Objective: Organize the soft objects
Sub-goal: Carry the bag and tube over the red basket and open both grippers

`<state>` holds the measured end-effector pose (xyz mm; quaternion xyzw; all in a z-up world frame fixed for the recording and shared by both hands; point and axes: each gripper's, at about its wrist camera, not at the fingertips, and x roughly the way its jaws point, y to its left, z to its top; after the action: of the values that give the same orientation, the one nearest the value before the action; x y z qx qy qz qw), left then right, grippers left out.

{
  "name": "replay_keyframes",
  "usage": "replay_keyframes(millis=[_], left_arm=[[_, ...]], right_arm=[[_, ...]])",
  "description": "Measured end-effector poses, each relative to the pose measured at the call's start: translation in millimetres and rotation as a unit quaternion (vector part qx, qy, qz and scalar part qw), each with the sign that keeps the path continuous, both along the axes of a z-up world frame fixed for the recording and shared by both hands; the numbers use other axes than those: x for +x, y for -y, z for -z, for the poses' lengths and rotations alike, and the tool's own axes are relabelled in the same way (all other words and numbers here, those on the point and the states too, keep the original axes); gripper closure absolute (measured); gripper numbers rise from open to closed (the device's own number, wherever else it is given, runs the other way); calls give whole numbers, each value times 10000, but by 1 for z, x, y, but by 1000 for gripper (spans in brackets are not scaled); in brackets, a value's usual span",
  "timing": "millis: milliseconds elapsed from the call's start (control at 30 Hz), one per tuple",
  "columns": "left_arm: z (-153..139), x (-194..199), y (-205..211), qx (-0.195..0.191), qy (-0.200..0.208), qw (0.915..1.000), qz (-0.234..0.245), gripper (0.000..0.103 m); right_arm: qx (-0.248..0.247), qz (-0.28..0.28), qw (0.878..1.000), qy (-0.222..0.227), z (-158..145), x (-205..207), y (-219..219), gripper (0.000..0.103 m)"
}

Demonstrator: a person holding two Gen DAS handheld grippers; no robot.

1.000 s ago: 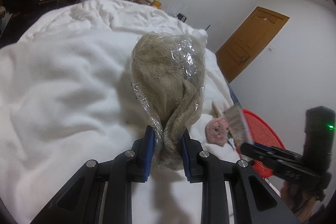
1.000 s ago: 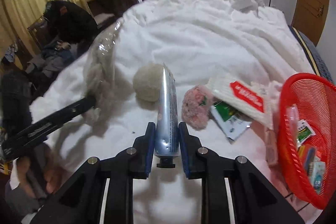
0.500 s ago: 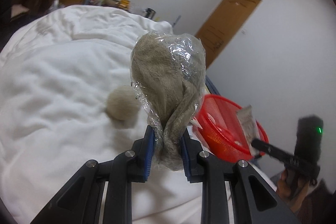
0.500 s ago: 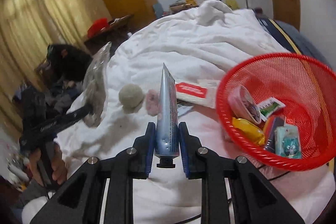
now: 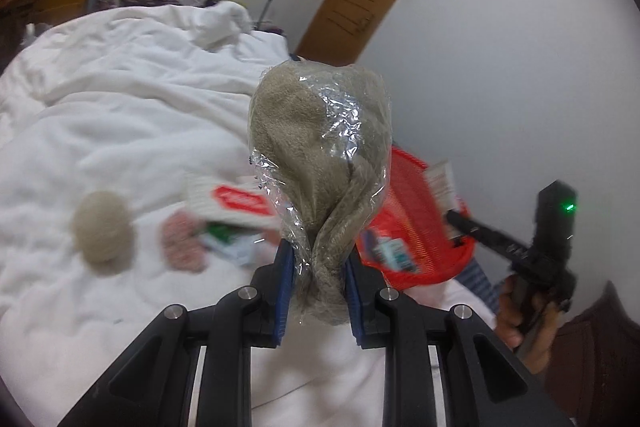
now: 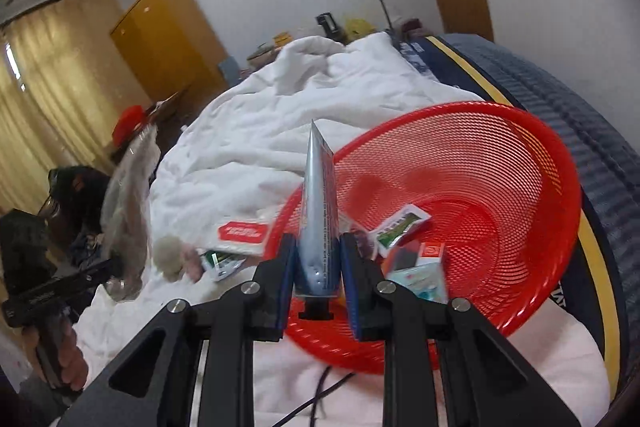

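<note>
Red basket [image 6: 520, 163] holds small packets [image 6: 400, 227]; right gripper [image 6: 318, 267] grasps tube [image 6: 318, 203]; left gripper [image 5: 320, 279] grasps wrapped plush [image 5: 320, 147].

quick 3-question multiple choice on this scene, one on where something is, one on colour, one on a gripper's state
1. Where is the beige pompom?
A. on the white duvet
B. in the basket
C. in a gripper

2. What colour is the mesh basket?
A. blue
B. red
C. white

3. What is the right gripper doing?
A. standing open, nothing in it
B. gripping a tube
C. gripping a pompom

Answers: 1 A, it lies on the white duvet; 2 B, its mesh is red; 3 B, the silver tube stands clamped between the pads.
</note>
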<state>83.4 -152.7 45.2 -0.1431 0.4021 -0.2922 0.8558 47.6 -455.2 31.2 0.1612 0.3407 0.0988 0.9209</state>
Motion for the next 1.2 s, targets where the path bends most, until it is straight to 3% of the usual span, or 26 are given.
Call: replay_keyframes(millis=[233, 333, 600, 733, 1000, 1133, 1200], left_arm=[[-5, 26, 75, 330, -54, 9991, 261, 79], [1, 38, 108, 535, -95, 9980, 335, 79], [42, 52, 185, 1009, -258, 9925, 634, 79], [64, 55, 194, 1093, -438, 9906, 696, 79], [95, 43, 200, 1633, -664, 9808, 838, 78], [96, 41, 200, 1736, -605, 9788, 905, 70], [93, 39, 196, 1565, -622, 9806, 999, 50]], right_arm=[[28, 200, 9991, -372, 23, 15, 20, 81], [-294, 225, 9981, -502, 31, 17, 15, 81], [-556, 179, 9950, -808, 51, -1, 23, 81], [-640, 169, 9937, -905, 61, -3, 28, 82], [-1125, 247, 9884, -993, 65, -3, 20, 82], [-1455, 133, 9832, -1092, 66, 0, 14, 82], [-1544, 118, 9823, -1058, 66, 1, 11, 81]])
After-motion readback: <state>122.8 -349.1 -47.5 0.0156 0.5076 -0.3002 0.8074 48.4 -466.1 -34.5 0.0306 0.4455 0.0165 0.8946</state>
